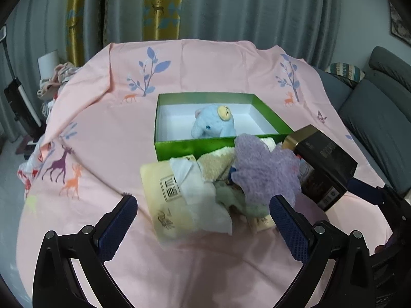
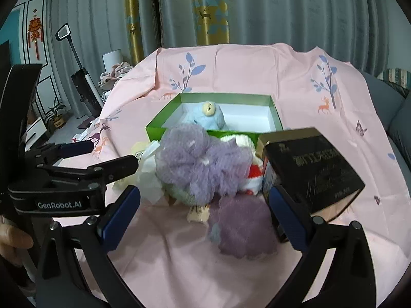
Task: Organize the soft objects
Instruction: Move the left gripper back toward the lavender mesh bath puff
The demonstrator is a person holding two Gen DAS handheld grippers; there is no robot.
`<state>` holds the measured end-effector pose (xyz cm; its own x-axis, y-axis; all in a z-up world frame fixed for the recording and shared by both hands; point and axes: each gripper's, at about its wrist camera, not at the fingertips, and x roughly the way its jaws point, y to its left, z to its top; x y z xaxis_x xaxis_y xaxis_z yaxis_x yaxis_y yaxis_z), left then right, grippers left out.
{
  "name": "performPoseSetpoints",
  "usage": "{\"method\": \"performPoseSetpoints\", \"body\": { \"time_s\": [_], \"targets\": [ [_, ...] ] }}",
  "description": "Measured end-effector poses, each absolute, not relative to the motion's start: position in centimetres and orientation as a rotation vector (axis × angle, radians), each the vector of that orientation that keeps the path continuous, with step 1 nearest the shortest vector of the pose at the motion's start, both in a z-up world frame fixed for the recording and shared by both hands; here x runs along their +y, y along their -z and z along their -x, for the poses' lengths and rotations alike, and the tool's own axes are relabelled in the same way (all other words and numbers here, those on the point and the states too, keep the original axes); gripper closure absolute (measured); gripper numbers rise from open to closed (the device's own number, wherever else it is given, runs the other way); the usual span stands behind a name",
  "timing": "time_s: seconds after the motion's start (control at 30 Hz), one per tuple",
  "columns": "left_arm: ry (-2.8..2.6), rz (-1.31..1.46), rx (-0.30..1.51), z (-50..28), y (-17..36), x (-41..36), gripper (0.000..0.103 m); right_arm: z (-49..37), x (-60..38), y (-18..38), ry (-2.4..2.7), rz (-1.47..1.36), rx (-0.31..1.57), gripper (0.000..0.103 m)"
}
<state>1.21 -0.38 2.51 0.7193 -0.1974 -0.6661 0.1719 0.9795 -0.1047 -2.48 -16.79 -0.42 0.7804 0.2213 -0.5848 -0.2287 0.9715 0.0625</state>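
Both claws, left (image 1: 203,224) and right (image 2: 204,218), stood open and empty before the soft pile; blue toy (image 1: 214,124) already boxed. Next: grip the purple puff (image 2: 242,227) at six o'clock.

- Pink cloth (image 1: 108,133) over the counter: thin, matt, creased, printed.
- Green box (image 1: 195,146): glossy card outside, matt white inside.
- Blue plush toy (image 1: 213,125): soft, fuzzy.
- Purple towel (image 2: 200,161): fluffy, rough pile.
- Yellow towel (image 1: 159,195): smooth, soft.
- Black box (image 2: 313,169): glossy card, gold trim.
- Tongs' pads (image 1: 290,228): blue, knurled rubber.
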Motion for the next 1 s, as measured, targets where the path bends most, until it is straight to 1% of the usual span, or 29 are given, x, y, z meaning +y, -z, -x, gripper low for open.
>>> {"method": "performPoseSetpoints", "body": {
  "time_s": [0.5, 1.0],
  "targets": [
    [0.222, 0.06, 0.8, -1.5, -0.9, -0.6, 0.001, 2.0, -17.7, 1.7, -0.233, -0.024, 0.671, 0.002],
    [0.212, 0.081, 0.808, -2.6, -0.4, 0.4, 0.001, 0.9, -17.8, 1.9, -0.197, 0.0, 0.683, 0.002]
  ]
}}
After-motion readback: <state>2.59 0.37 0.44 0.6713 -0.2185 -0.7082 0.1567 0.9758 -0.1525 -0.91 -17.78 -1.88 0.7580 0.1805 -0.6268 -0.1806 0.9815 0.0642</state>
